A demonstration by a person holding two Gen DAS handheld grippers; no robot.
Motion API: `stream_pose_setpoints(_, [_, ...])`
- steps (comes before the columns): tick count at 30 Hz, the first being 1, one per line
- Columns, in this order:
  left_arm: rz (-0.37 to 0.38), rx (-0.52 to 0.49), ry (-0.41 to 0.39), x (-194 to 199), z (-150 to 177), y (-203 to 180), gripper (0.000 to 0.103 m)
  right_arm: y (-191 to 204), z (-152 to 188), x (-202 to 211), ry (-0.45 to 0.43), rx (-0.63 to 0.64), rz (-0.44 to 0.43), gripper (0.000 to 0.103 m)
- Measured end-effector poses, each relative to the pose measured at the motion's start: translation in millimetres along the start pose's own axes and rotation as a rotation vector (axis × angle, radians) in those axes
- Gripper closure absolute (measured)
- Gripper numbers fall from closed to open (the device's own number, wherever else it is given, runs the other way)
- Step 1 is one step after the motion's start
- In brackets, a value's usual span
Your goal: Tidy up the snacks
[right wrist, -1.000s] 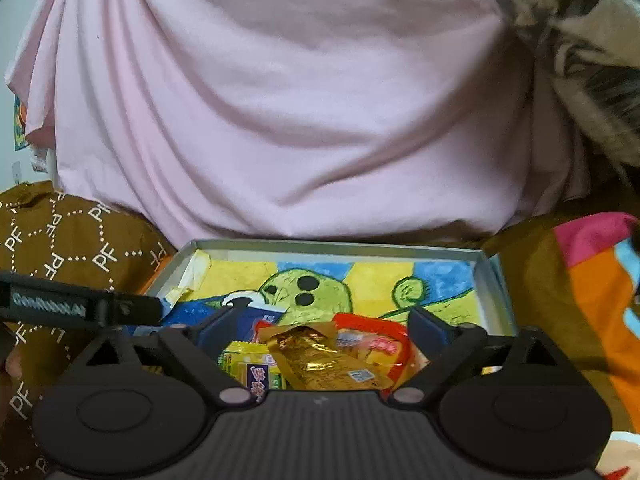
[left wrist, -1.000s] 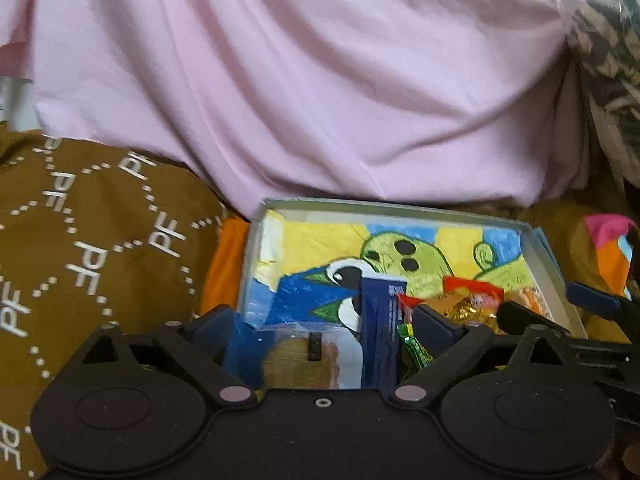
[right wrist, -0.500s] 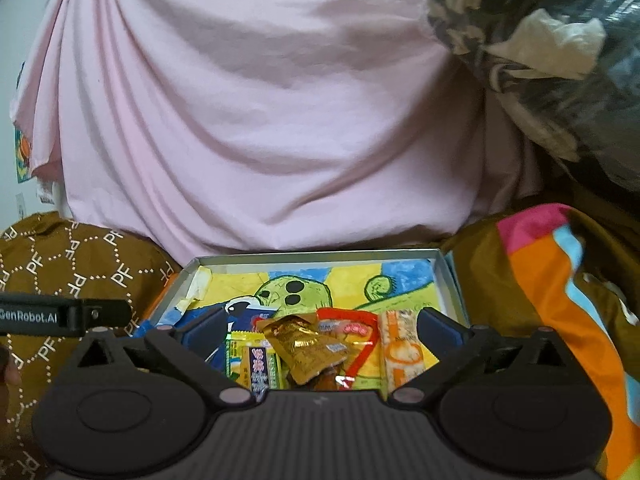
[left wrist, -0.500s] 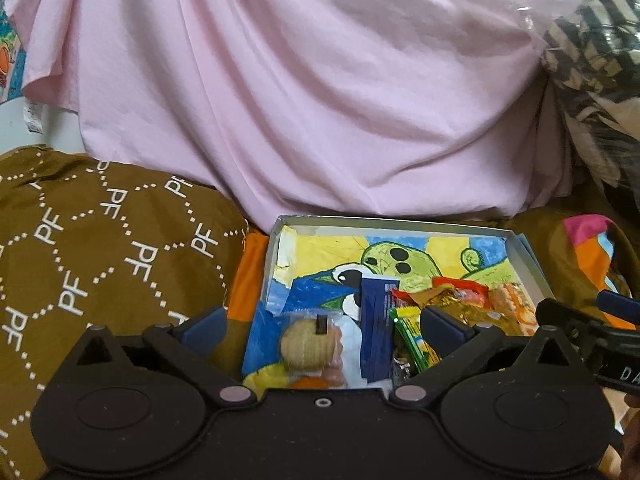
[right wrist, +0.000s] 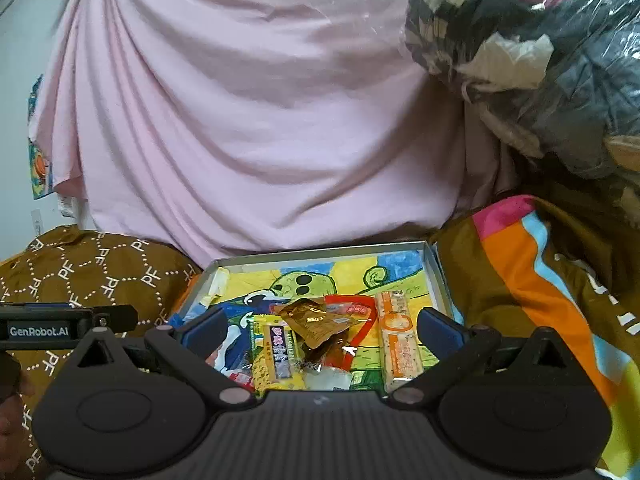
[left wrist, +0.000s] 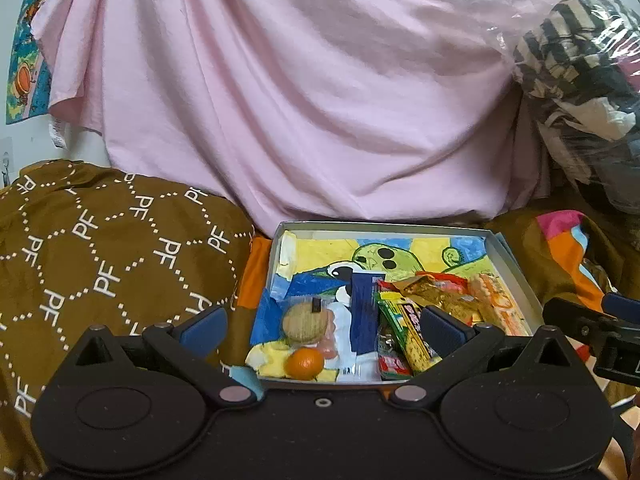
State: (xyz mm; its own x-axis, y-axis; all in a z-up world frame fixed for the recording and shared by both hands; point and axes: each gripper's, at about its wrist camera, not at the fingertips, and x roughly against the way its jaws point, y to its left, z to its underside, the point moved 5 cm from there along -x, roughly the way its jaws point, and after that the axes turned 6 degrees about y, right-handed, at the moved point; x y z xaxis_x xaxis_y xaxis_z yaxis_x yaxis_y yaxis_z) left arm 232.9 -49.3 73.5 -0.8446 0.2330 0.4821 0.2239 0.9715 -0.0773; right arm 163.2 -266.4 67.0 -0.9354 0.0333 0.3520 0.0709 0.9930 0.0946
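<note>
A shallow box with a colourful drawing inside lies on the bed; it also shows in the right wrist view. It holds a round biscuit in clear wrap, a small orange, a dark blue packet, a yellow-green bar, a gold wrapper, a red packet and an orange-white bar. My left gripper is open and empty above the box's near edge. My right gripper is open and empty, held above the snacks.
A brown patterned cloth lies left of the box. A pink sheet hangs behind it. A striped colourful blanket is on the right. Bagged clothes sit at upper right. The other gripper shows at each view's edge.
Both grippers have pulled back and up from the box, so more of the box and snacks shows. The small orange has come into the left wrist view.
</note>
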Motion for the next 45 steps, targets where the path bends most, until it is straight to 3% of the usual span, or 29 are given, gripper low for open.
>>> stream_pose_setpoints(26, [-0.040, -0.039, 0.030, 85.9, 72.0, 19.3, 0.001, 35.5, 50.7, 82.7, 0.036, 0.040, 0.058, 0.000])
stream_pose_setpoints(35, [-0.057, 0.004, 0.048, 92.3, 91.9, 35.0, 0.001, 40.4, 59.7, 96.4, 0.026, 0.038, 0.075, 0.000])
stream_pose_setpoints(45, [-0.076, 0.013, 0.131, 73.4, 111.9, 45.7, 0.001, 40.9, 89.1, 85.5, 0.099, 0.024, 0.094, 0.000])
